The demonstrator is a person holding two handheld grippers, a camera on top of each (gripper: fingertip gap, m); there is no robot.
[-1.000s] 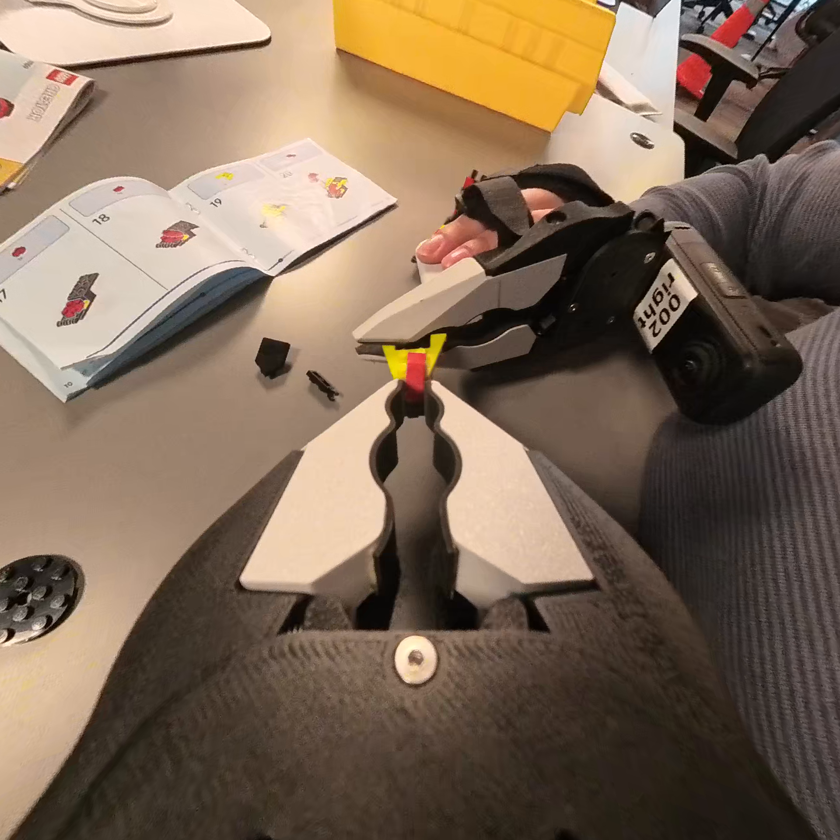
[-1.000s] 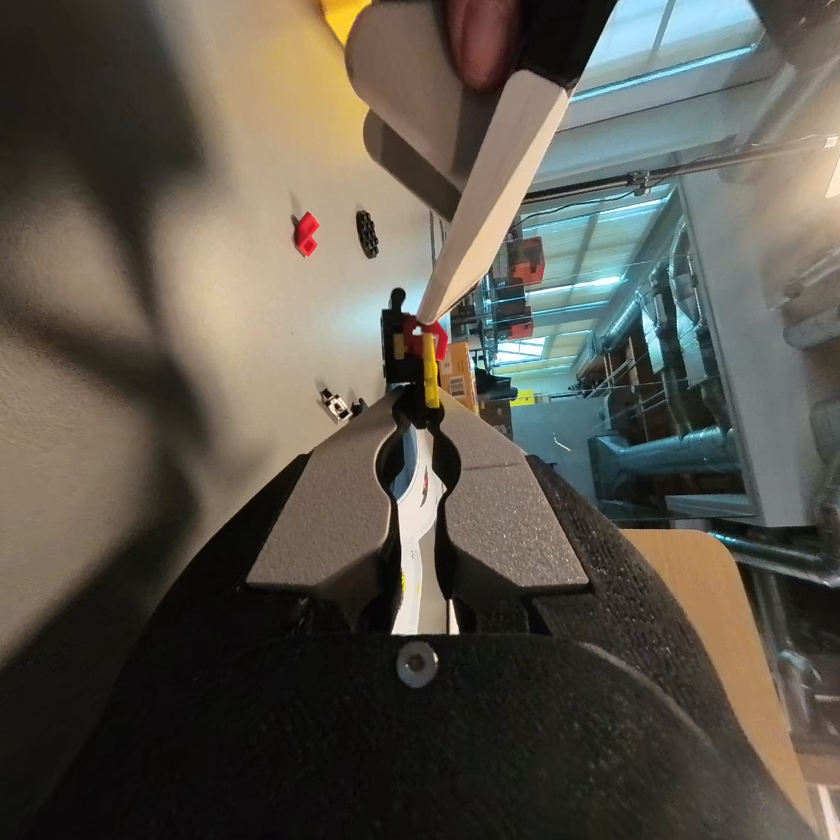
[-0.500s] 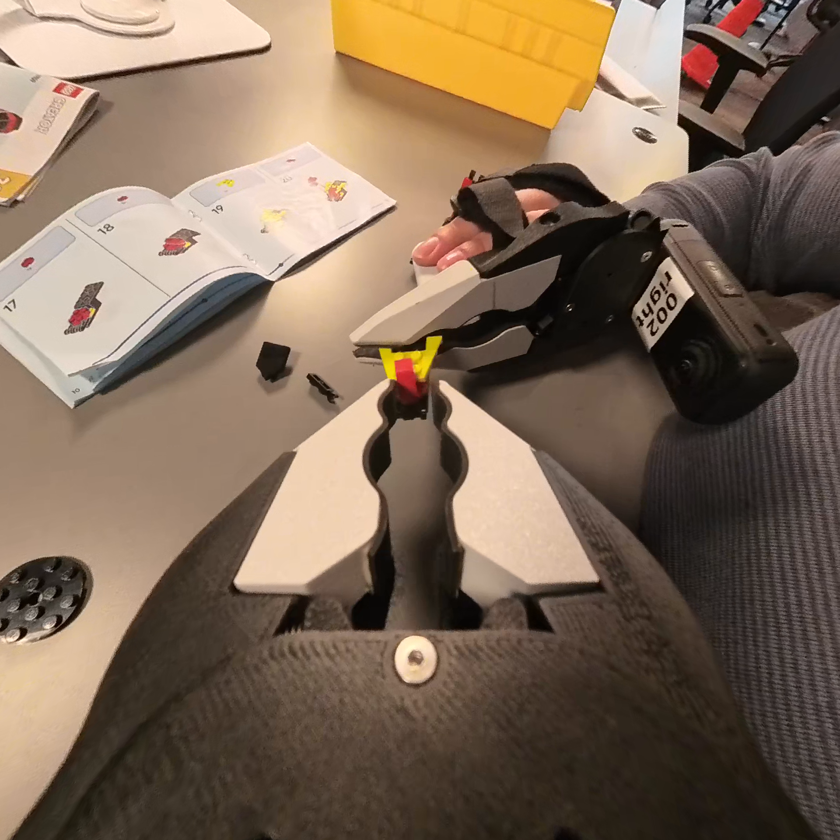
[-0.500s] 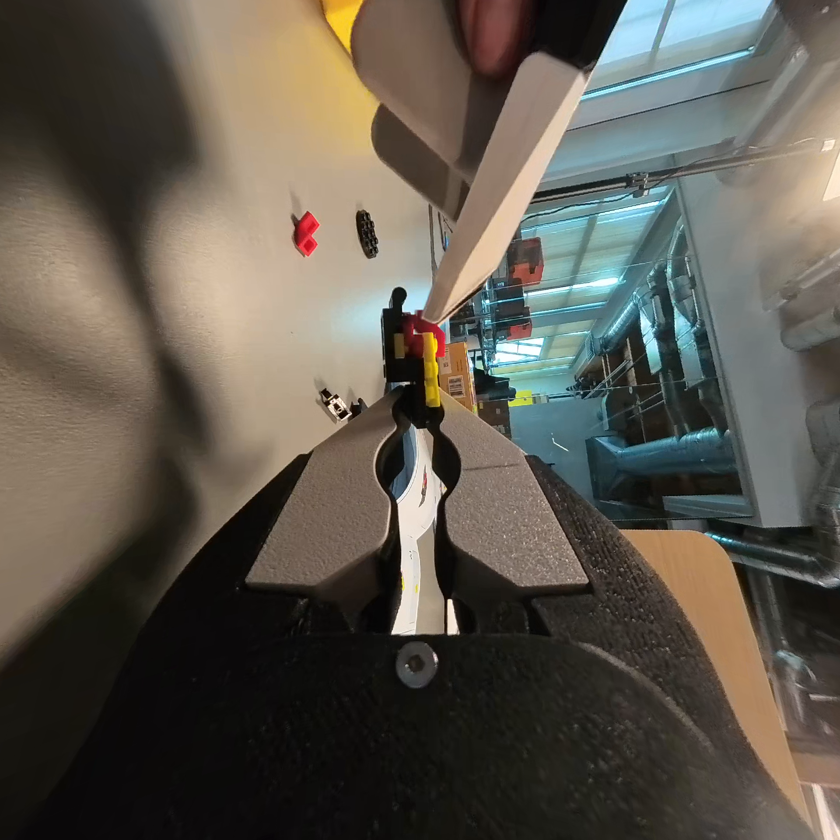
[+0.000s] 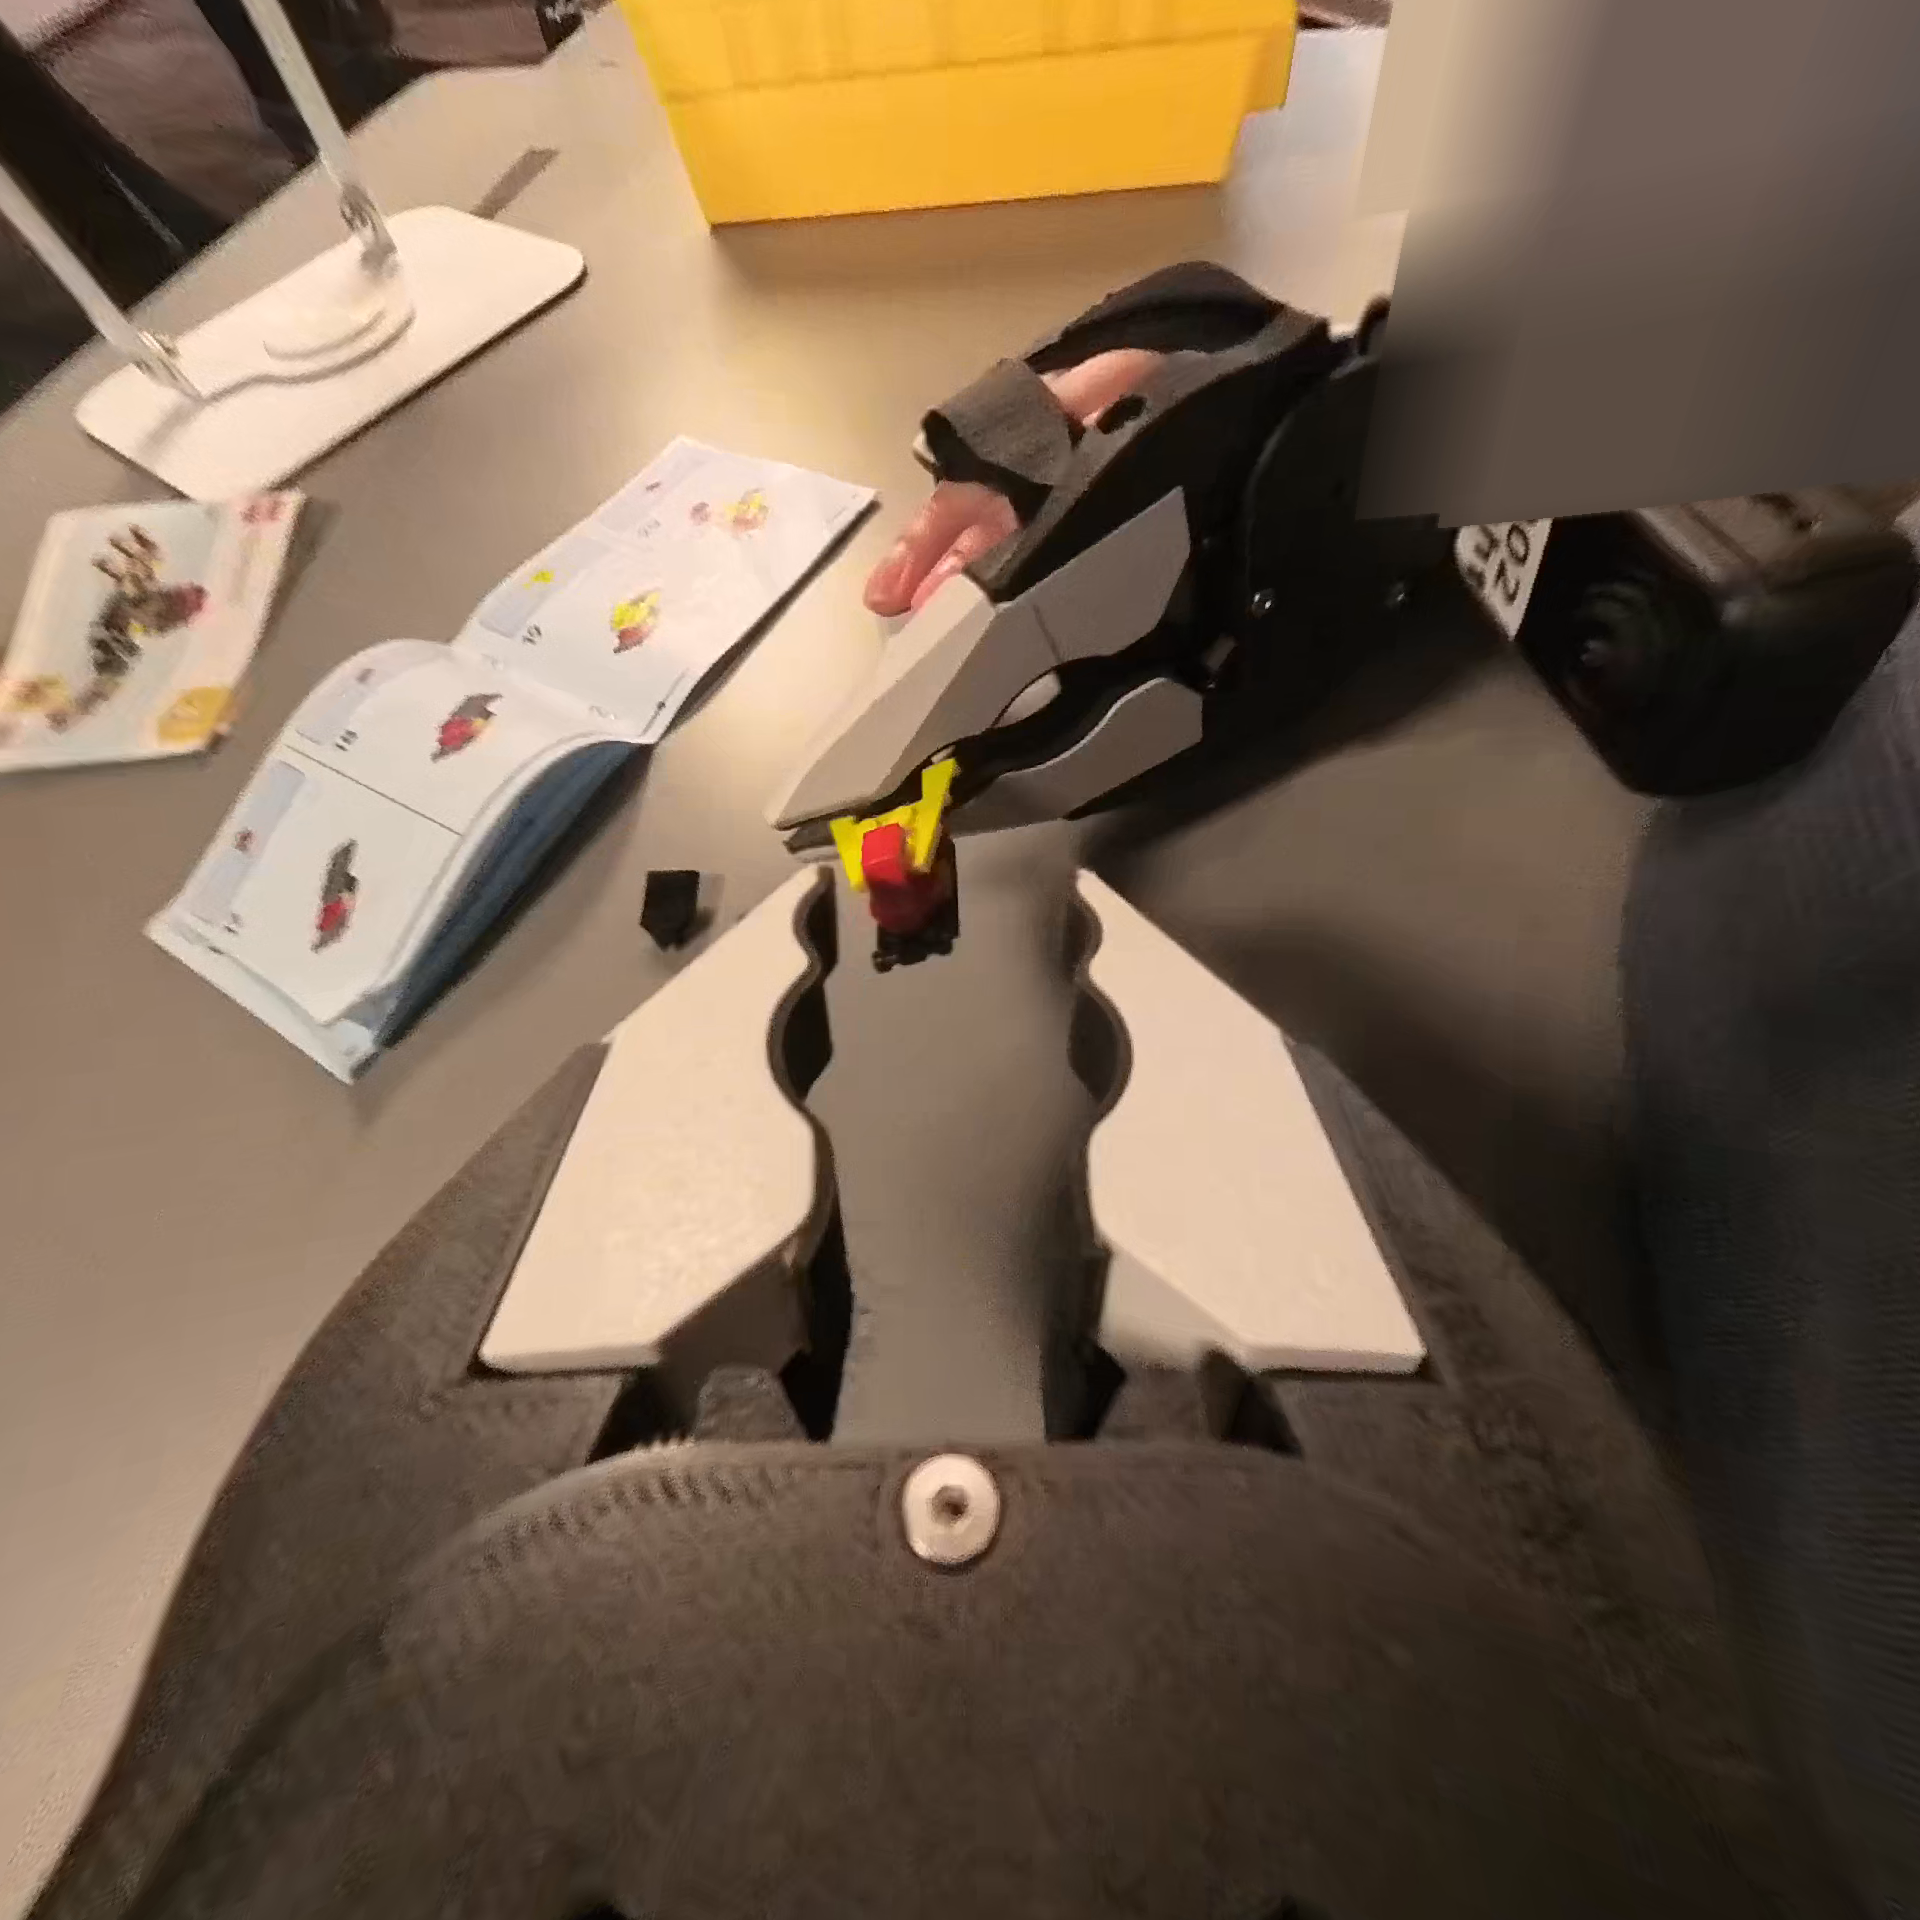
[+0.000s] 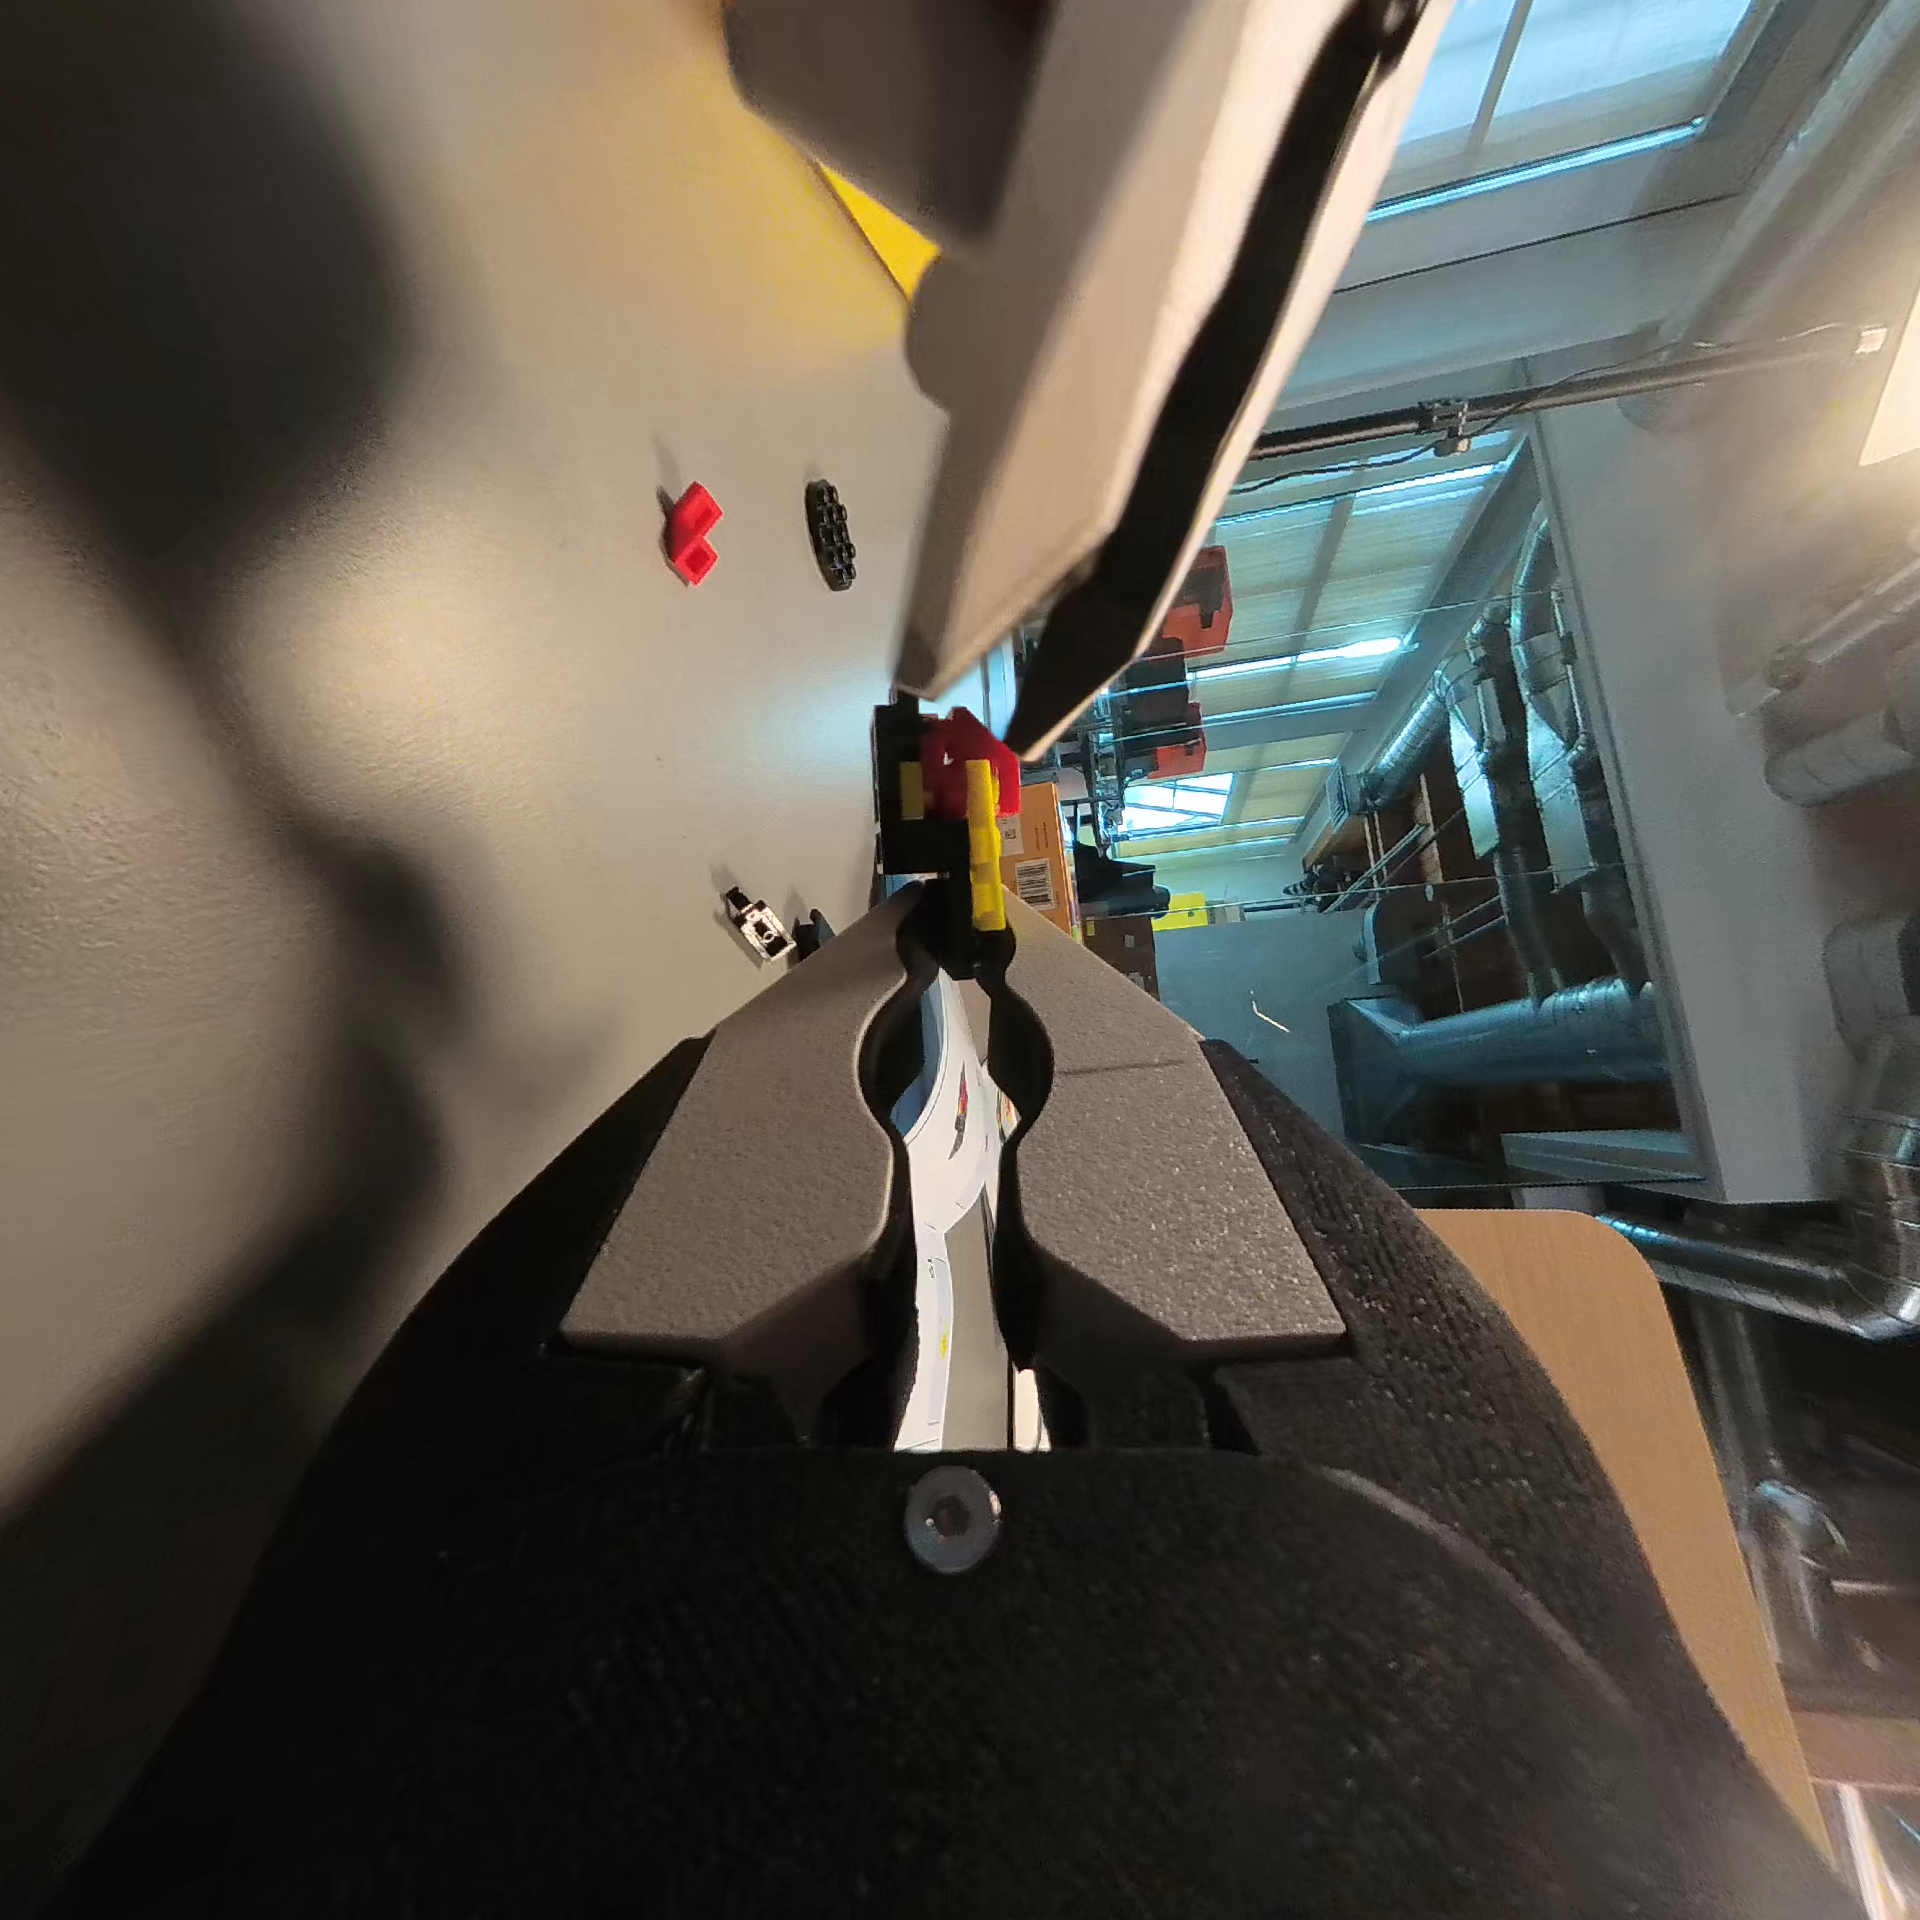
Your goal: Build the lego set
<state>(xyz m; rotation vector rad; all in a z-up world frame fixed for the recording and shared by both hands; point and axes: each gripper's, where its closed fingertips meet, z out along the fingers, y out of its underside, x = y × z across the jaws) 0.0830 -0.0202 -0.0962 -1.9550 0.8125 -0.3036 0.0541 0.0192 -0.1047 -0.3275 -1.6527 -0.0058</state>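
The small red, yellow and black lego assembly [image 5: 902, 883] is clamped at its yellow end in the right tongs [image 6: 961, 940], above the desk [image 5: 260, 1195]. The left tongs [image 5: 940, 909], half a second ago pinched on its red part, are now spread apart and the assembly is freed from them; the press-fit is judged done. Beyond the left tongs, a black brick [image 5: 673, 904] and the open instruction booklet [image 5: 499, 748] are seen.

Pale grey fingers [image 5: 675, 1195], black fabric-textured housing [image 5: 935, 1714], silver screw [image 5: 951, 1504].
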